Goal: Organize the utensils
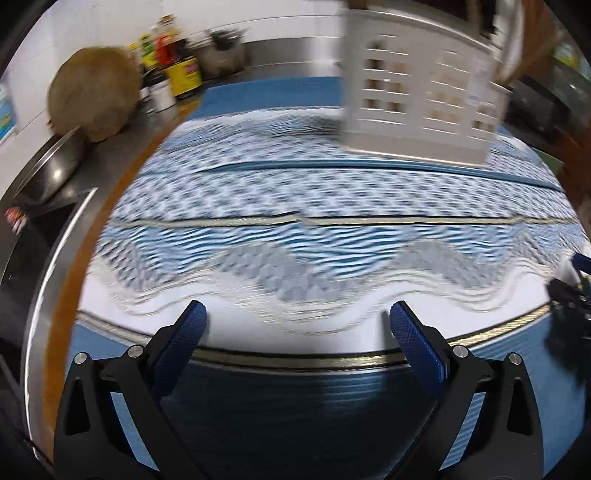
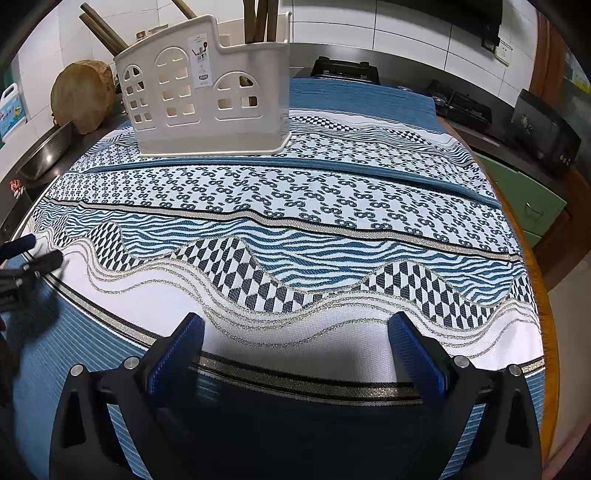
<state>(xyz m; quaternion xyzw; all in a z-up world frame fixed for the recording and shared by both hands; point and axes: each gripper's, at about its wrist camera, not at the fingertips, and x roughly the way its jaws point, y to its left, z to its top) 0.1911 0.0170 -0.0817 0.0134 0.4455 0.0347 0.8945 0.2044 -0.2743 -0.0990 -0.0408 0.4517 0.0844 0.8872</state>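
Utensils (image 2: 260,20) are standing upright in the caddy (image 2: 207,99), sitting ahead-left of the right gripper (image 2: 295,349) and ahead-right of the left gripper (image 1: 297,325), both gaping empty, neither clearly nearer.

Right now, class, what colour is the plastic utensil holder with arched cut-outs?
Cream-white plastic utensil holder; clearest in the right wrist view.

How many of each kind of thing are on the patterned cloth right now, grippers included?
White utensil holder: 1
Brown wooden utensil handles in it: at least 5; three upright, two leaning left
Grippers, both open and empty: 2; left gripper, right gripper
Loose utensils on the patterned cloth: 0
Total: at least 8
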